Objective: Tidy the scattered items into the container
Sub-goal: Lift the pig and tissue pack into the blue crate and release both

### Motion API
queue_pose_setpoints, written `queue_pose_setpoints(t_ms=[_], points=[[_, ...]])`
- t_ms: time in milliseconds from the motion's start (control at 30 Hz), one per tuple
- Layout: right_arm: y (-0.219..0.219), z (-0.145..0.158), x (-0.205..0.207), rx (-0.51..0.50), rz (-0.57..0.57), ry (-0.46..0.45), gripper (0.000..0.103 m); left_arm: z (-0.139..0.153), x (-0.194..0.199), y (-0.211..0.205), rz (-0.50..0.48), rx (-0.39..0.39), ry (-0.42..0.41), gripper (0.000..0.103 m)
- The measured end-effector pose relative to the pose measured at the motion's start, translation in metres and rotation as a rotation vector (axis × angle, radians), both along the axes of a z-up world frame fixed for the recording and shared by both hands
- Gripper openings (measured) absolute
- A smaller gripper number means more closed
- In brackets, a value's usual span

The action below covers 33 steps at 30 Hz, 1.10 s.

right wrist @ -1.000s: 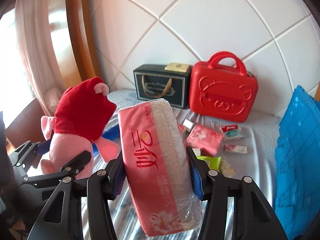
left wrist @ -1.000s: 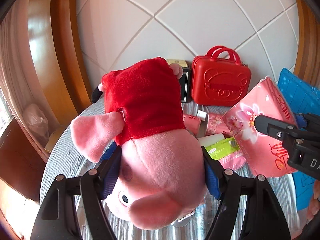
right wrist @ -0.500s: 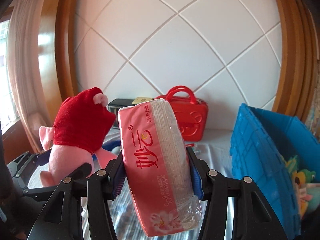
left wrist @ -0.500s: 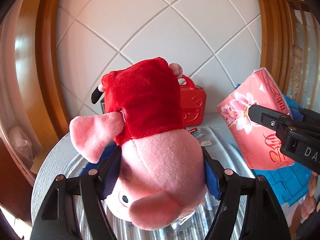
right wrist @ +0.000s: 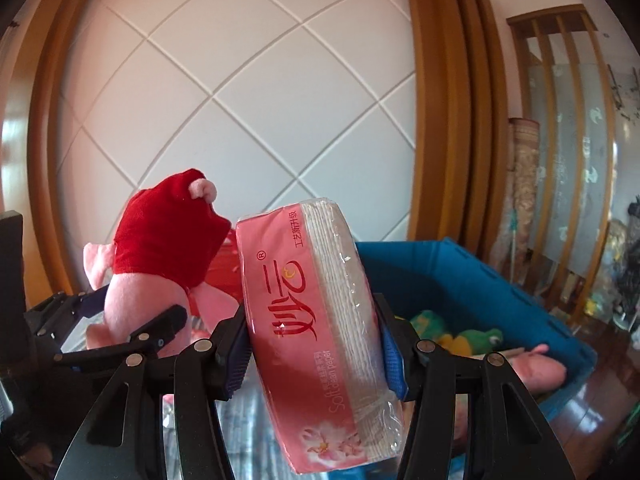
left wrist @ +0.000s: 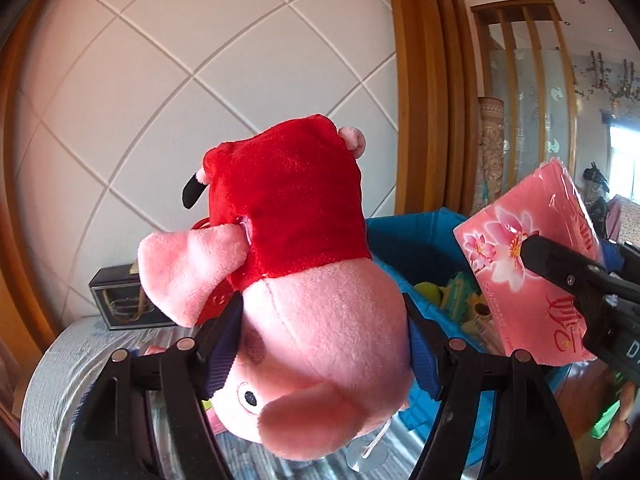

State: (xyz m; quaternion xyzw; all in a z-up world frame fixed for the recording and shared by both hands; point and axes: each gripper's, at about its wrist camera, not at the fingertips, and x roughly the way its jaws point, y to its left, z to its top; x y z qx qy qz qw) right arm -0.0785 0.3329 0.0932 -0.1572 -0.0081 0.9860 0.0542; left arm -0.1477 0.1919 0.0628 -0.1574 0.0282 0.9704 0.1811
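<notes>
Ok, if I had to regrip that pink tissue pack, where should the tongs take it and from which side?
Take the tissue pack across its narrow thickness at mid-length, coming from the long edge, as the right tongs hold it now. The broad printed faces are flat and parallel, so the pads seat squarely. The soft wrap gives, so an end grip would probably let it sag.

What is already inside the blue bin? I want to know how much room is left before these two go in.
Inside the blue bin: a green and yellow soft toy and a pink plush item. The tissue pack covers the bin's left part, so its contents there are unseen.
</notes>
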Motion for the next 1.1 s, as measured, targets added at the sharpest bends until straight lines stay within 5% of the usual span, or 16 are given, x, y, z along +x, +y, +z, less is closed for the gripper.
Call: queue_pose_setpoints(t_ms=[200,433,633,933,1100], points=[[0.114,0.001,-0.005,-0.004,-0.051,0.016,0.054,0.014,-0.007,0.122,-0.061,0.022,0.017,0.072],[0.214,-0.031,-0.026,-0.027,-0.057,-0.062,0.054,-0.033,-0.03,0.235,-0.063,-0.055,-0.221,0.076],[0.259,-0.062,-0.042,-0.081,-0.033,-0.119,0.054,-0.05,-0.019,0.266,0.028,-0.153,-0.264,0.08],[0.273,-0.076,-0.057,-0.116,0.021,-0.136,0.054,-0.062,-0.005,0.248,0.074,-0.147,-0.285,0.08],[0.263,-0.069,-0.064,-0.104,0.03,-0.124,0.065,-0.066,-0.008,0.245,0.093,-0.148,-0.301,0.08]])
